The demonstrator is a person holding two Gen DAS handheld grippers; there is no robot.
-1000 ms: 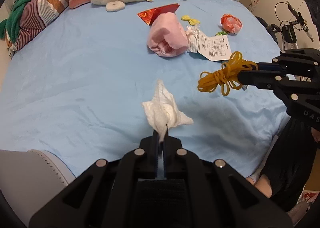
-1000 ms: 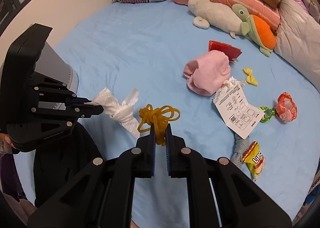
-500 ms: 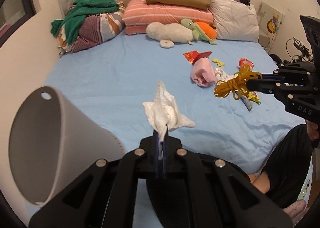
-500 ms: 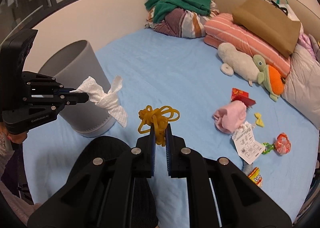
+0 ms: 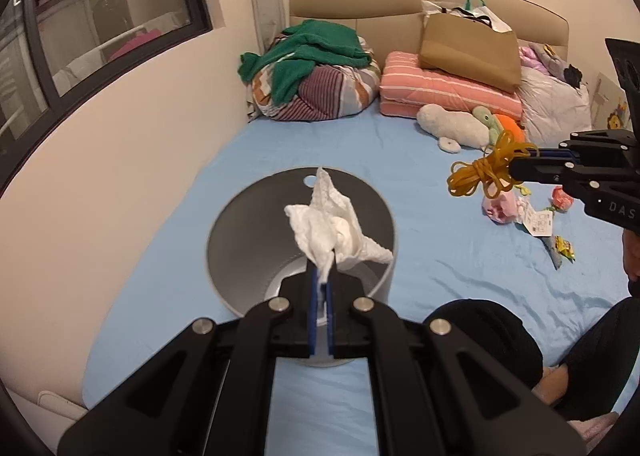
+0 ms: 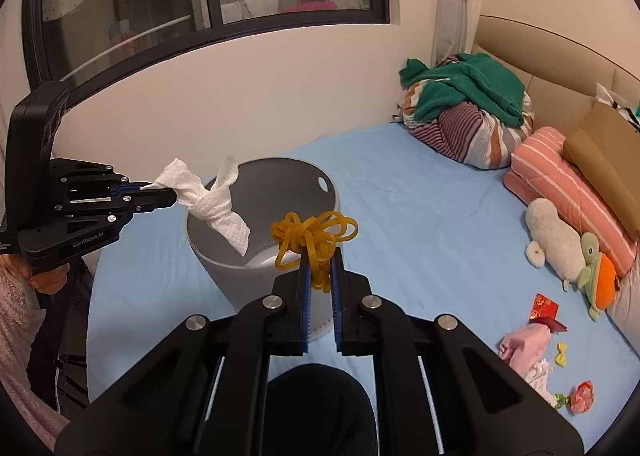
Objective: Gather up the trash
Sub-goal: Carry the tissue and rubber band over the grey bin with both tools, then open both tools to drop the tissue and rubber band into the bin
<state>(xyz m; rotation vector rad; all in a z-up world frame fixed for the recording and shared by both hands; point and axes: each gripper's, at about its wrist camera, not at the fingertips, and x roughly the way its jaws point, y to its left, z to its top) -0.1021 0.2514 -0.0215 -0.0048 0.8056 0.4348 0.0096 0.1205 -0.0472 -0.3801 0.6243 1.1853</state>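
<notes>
Pinching a crumpled white tissue (image 5: 334, 225), the left hand-held gripper (image 5: 320, 288) holds it above the open grey bin (image 5: 224, 240) on the blue bed (image 5: 420, 256). Right hand-held gripper (image 6: 319, 276), clamped on tangled yellow rubber bands (image 6: 312, 238), sits just right of the bin's near rim.

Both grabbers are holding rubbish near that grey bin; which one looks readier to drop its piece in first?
Probably the left gripper. Its crumpled white tissue hangs over the round grey bin's opening. The right gripper's tangle of yellow rubber bands looks off to the bin's side, over the blue sheet.
</notes>
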